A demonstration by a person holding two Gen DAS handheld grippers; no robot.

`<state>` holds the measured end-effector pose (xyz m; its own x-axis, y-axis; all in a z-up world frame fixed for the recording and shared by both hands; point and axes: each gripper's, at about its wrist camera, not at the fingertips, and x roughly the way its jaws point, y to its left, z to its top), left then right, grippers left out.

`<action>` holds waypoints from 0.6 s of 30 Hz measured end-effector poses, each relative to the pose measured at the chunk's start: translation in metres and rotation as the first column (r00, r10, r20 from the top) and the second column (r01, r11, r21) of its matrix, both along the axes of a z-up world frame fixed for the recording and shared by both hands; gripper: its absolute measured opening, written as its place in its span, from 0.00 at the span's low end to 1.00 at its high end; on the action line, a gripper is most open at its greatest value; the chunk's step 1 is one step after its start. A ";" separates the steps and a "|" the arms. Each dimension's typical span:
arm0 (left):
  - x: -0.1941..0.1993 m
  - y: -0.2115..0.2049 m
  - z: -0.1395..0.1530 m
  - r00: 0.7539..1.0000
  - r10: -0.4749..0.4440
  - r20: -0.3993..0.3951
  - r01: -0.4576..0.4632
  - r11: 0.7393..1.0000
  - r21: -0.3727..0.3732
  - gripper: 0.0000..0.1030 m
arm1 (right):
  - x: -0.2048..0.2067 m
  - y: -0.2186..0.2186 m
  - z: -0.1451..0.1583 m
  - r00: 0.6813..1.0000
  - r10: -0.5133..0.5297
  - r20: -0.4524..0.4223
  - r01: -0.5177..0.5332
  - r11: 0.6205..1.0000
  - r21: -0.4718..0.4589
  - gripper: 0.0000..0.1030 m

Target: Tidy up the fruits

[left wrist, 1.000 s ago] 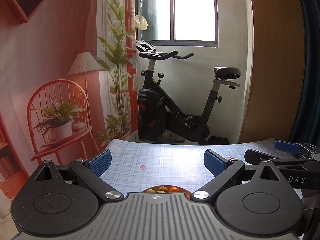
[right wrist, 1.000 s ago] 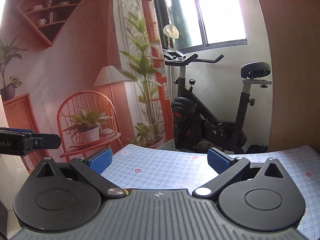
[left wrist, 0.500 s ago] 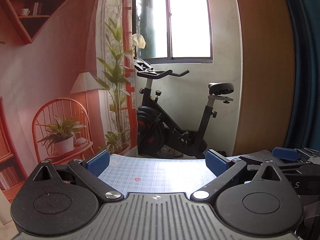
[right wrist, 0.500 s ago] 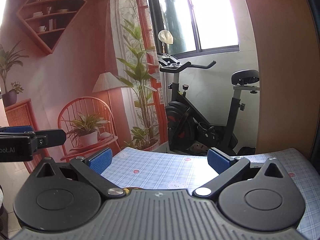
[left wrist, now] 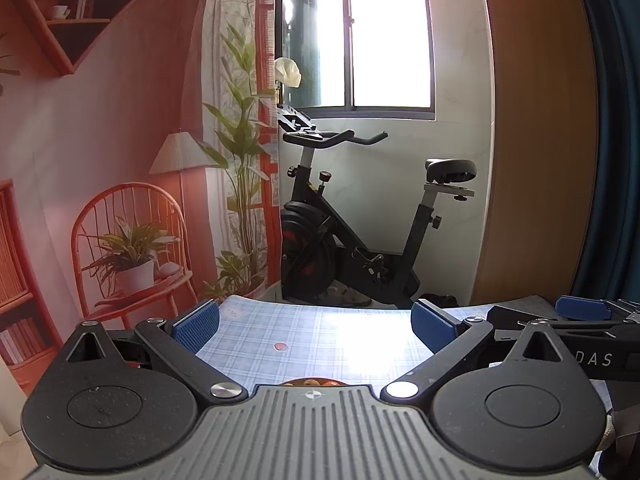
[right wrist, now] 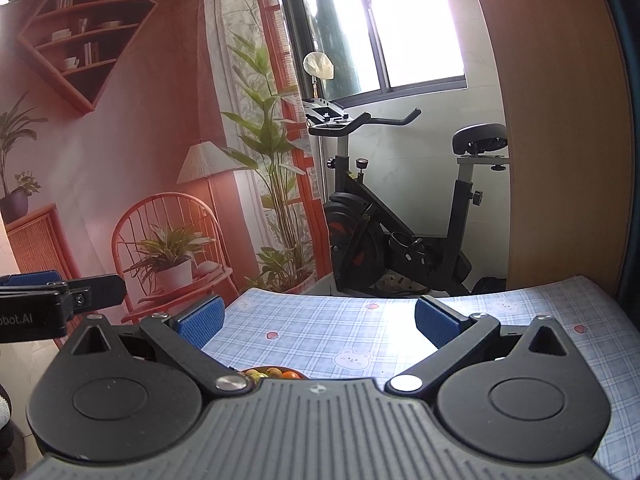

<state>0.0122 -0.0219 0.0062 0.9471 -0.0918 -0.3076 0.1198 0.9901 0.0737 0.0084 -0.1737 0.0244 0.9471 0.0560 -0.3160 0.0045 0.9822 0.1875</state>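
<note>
Both tongs are held level above the counter (right wrist: pixel 360 328), which is covered in a blue checked cloth, and both are pointed toward the far wall rather than down at the work.

Left tongs (left wrist: pixel 316 330): the blue pads are spread wide apart and nothing is held between them. Right tongs (right wrist: pixel 318 320): likewise spread wide, with nothing gripped. The right tongs are seen at the right edge of the left wrist view, and the left tongs at the left edge of the right wrist view, so the two are carried side by side, near each other.

The fruits (right wrist: pixel 272 373) are recorded only as a thin strip of orange and yellow-green pieces in a shallow round dish, low in the right wrist view, directly below and slightly behind the pad line, a little to the left of centre. In the left wrist view the same fruits (left wrist: pixel 316 381) show as an even thinner sliver under the tongs' body, on the centre line. Number and kind of fruit cannot be determined; no long axis can be read.

Assessment: the fruits lie beneath both tongs, not ahead of them. A downward pitch is judged necessary before any grasp. Neither tongs is clearly nearer; the right has the fuller view.
</note>
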 end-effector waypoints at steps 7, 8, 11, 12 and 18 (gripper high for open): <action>-0.001 0.003 0.004 1.000 0.005 -0.003 -0.005 1.000 -0.009 1.00 | -0.003 0.002 0.004 1.000 -0.017 0.008 0.018 1.000 -0.025 1.00; -0.001 0.003 0.004 1.000 0.006 -0.004 -0.006 1.000 -0.009 1.00 | -0.003 0.003 0.005 1.000 -0.018 0.008 0.018 0.999 -0.028 1.00; -0.001 0.002 0.003 1.000 0.008 -0.007 -0.008 1.000 -0.004 1.00 | -0.003 0.003 0.005 1.000 -0.015 0.008 0.015 0.999 -0.030 1.00; -0.001 0.002 0.002 1.000 0.009 -0.011 -0.009 1.000 -0.004 1.00 | -0.003 0.004 0.005 1.000 -0.015 0.008 0.016 0.999 -0.035 1.00; 0.001 0.003 0.005 1.000 0.005 -0.020 -0.005 1.000 -0.016 1.00 | -0.004 0.004 0.006 1.000 -0.018 0.011 0.019 0.999 -0.046 1.00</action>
<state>0.0134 -0.0186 0.0115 0.9412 -0.0919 -0.3250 0.1159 0.9917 0.0553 0.0046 -0.1698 0.0309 0.9511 0.0239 -0.3080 0.0211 0.9896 0.1420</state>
